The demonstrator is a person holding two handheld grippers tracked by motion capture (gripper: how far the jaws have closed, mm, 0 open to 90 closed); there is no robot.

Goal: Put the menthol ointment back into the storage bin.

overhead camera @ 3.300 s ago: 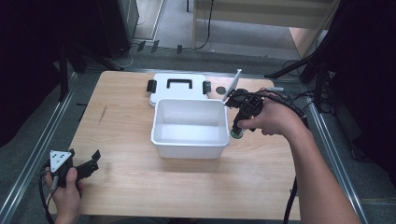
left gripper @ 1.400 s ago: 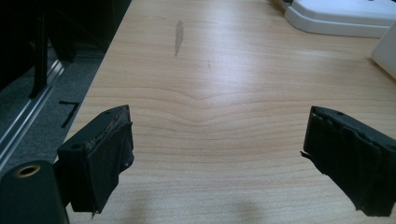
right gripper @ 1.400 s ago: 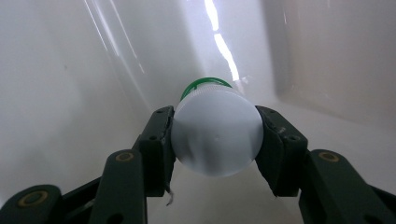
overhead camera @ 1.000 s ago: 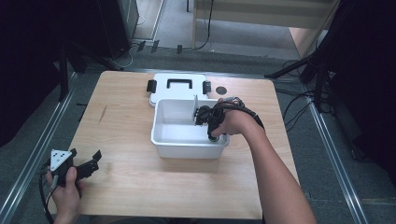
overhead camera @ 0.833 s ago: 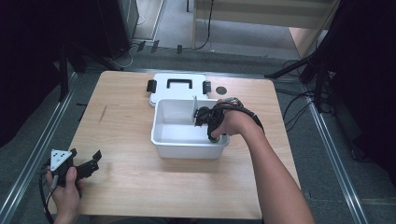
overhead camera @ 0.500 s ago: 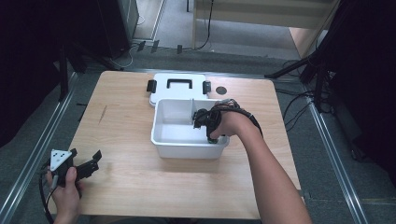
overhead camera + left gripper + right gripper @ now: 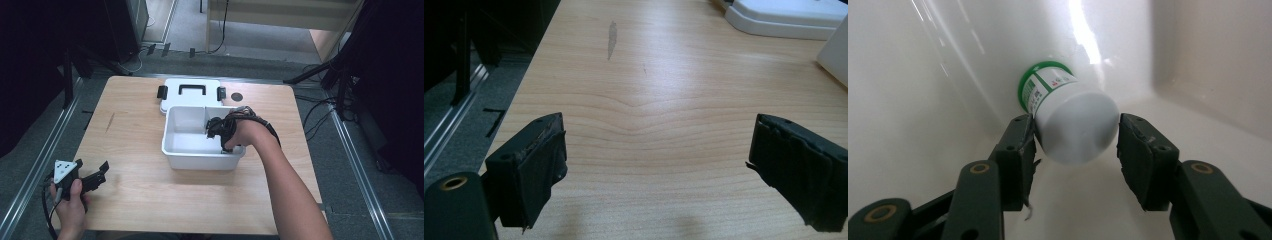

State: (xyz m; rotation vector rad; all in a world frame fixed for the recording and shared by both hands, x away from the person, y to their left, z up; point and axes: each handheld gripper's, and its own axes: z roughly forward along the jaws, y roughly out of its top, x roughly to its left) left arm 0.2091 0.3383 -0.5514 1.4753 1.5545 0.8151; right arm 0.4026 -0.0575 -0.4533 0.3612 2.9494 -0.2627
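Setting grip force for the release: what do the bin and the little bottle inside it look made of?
The white bin looks like glossy moulded plastic: its inner walls carry bright streaks of glare. The bottle seems smooth white plastic too, matte on its end, with a printed green-and-white label that may be paper or film. The right tool has a jaw on each side of it; firm contact is unclear.

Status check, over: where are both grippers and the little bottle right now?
Right gripper inside white bin, jaws around small white bottle, grip state unclear. Left gripper open, over bare table. Nothing in the way.
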